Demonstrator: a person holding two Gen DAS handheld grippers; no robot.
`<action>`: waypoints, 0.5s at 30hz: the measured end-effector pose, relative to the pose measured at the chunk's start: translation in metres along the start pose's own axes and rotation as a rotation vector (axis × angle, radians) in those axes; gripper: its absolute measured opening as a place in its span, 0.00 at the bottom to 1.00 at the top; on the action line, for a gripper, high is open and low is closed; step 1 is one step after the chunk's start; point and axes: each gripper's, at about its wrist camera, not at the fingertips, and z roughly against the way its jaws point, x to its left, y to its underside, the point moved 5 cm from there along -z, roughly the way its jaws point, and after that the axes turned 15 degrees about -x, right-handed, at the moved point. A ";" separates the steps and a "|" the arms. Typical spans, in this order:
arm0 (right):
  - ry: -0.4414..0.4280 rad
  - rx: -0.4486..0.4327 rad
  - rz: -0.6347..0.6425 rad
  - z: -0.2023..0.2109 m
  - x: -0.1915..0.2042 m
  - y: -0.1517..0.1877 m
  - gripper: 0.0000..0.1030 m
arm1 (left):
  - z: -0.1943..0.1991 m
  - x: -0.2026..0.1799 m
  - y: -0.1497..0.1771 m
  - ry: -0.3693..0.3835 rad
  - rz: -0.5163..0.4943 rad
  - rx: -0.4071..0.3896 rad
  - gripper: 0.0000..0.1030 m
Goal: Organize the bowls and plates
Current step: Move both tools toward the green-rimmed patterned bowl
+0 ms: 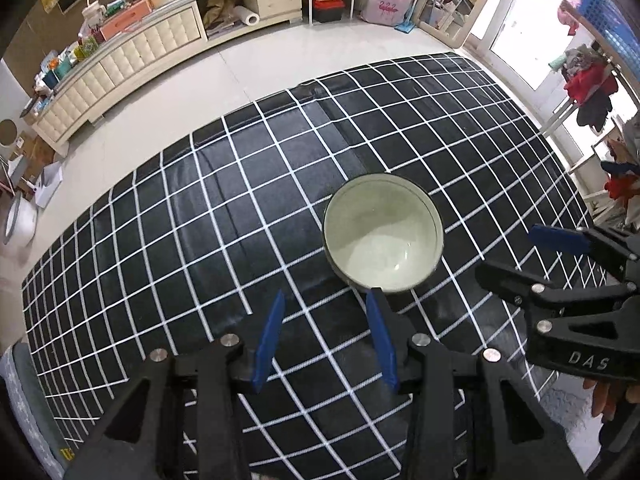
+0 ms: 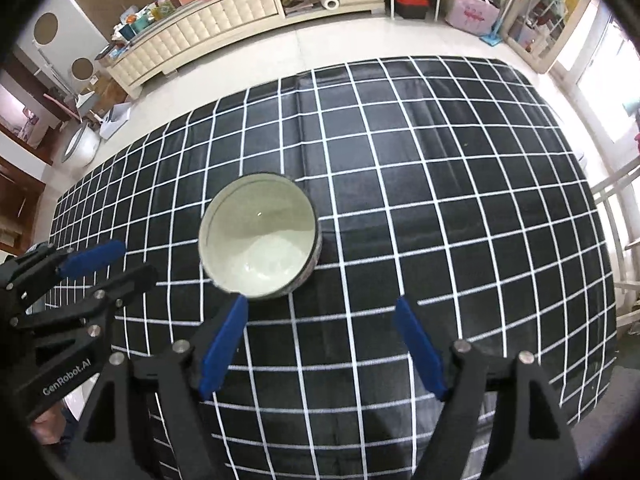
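- Nearest the left wrist camera, the left gripper (image 1: 324,300) hangs over the cloth with its 2 blue pads narrowly parted and nothing between them; its right-hand pad tip sits just at the near rim of the bowl (image 1: 383,234).
- The right gripper (image 2: 320,306) has jaws spread wide and empty; its left-hand pad tip lies just at the bowl's near rim too; both tools are matt black plastic with metal pins and flat blue pads.
- The bowl (image 2: 259,236) is the only dish in view, upright on the tablecloth (image 2: 440,200) between the 2 grippers; round, deep, glossy pale-green glaze inside, a darker patterned wall outside; empty.
- Judged from this, the sorting is hardly begun: no plates or stack show, and the bowl is not yet gripped.
- The cloth under the bowl is black with a white grid, slightly creased and faintly shiny.
- Well beyond the bowl, across pale floor, stands a cream quilted-front cabinet (image 1: 132,60).
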 end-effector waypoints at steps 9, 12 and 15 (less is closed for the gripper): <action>0.013 0.032 -0.042 -0.032 -0.011 -0.008 0.78 | -0.043 -0.006 -0.010 0.017 -0.025 0.067 0.39; 0.019 0.044 -0.034 -0.042 -0.010 -0.008 0.78 | -0.052 -0.006 -0.011 0.027 -0.013 0.070 0.39; 0.016 0.045 -0.029 -0.048 -0.008 -0.007 0.77 | -0.062 -0.006 -0.011 0.027 -0.027 0.073 0.39</action>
